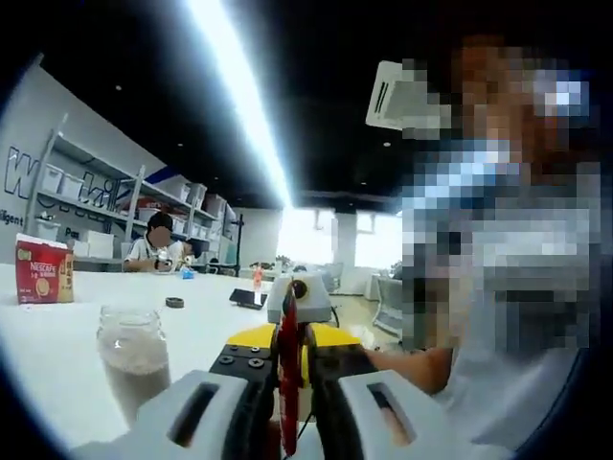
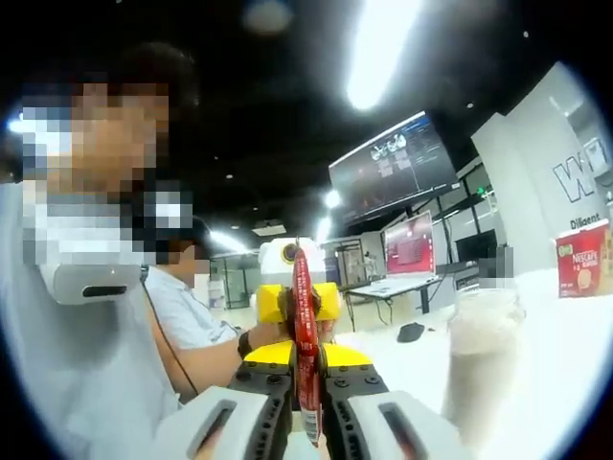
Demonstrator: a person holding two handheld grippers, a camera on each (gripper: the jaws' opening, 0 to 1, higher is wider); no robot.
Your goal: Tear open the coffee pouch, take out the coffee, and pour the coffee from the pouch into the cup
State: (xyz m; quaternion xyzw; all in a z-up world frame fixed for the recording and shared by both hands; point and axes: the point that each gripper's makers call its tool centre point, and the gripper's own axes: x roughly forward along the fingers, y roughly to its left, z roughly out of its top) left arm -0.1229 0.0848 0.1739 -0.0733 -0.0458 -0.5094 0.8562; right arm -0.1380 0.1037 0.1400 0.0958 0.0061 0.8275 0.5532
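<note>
White table (image 1: pixel 57 355) stretches under a long ceiling light, a red coffee box (image 1: pixel 43 271) far left, then the glass cup (image 1: pixel 134 359) of pale powder. My left gripper (image 1: pixel 289 402) pinches the red coffee pouch (image 1: pixel 288 369) edge-on; my right gripper (image 2: pixel 306 407) clamps its other end. Pouch print is unreadable.

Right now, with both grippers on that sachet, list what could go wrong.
1. Both the left gripper and right gripper clamp the thin red coffee pouch edge-on; a hard tear could rip it wide and scatter powder on the white table.
2. The glass cup stands off to the side, not under the pouch, so spilled coffee would likely miss it.
3. The cup is close by; a jerk might knock it.
</note>
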